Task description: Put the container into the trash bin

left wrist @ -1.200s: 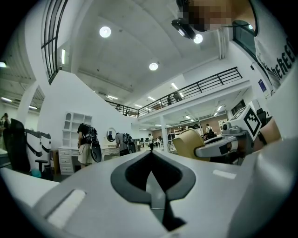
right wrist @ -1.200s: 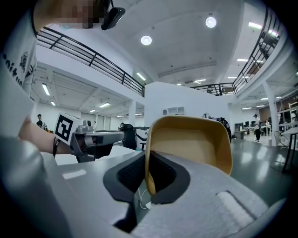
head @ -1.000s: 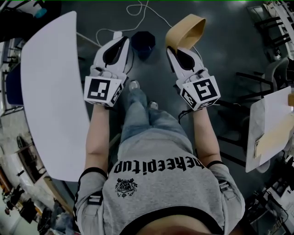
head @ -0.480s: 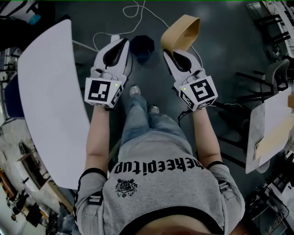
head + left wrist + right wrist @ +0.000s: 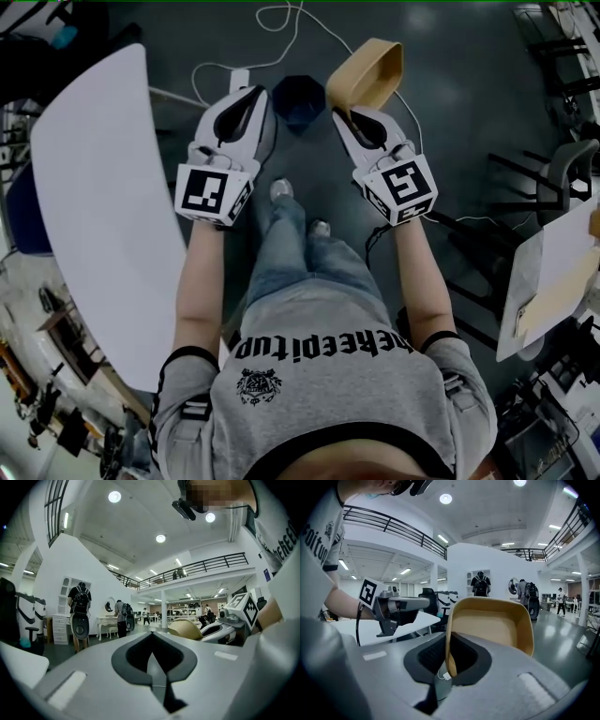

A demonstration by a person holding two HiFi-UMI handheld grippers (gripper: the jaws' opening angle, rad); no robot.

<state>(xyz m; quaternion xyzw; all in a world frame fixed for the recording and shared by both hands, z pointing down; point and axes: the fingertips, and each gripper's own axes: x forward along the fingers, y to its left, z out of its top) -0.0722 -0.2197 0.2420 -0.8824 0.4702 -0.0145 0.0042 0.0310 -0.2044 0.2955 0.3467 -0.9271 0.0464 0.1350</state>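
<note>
A tan, shallow container point(image 5: 367, 73) hangs by its rim from my right gripper point(image 5: 343, 113), whose jaws are shut on that rim. In the right gripper view the container point(image 5: 493, 625) stands on edge, its hollow facing the camera, with the rim pinched at the jaw tips point(image 5: 446, 668). A dark blue trash bin point(image 5: 300, 97) stands on the floor between the two grippers, just left of the container. My left gripper point(image 5: 254, 93) is beside the bin on its left, shut and empty point(image 5: 152, 655).
A long white table point(image 5: 98, 216) runs along the left. A white cable point(image 5: 281, 21) loops on the floor beyond the bin. At the right are a table with papers point(image 5: 553, 267) and dark chairs point(image 5: 562, 155). People with backpacks point(image 5: 80, 604) stand far off.
Both grippers have moved forward toward the bin. The container now sits closer to the bin's right side. The grip on the rim is unchanged.
</note>
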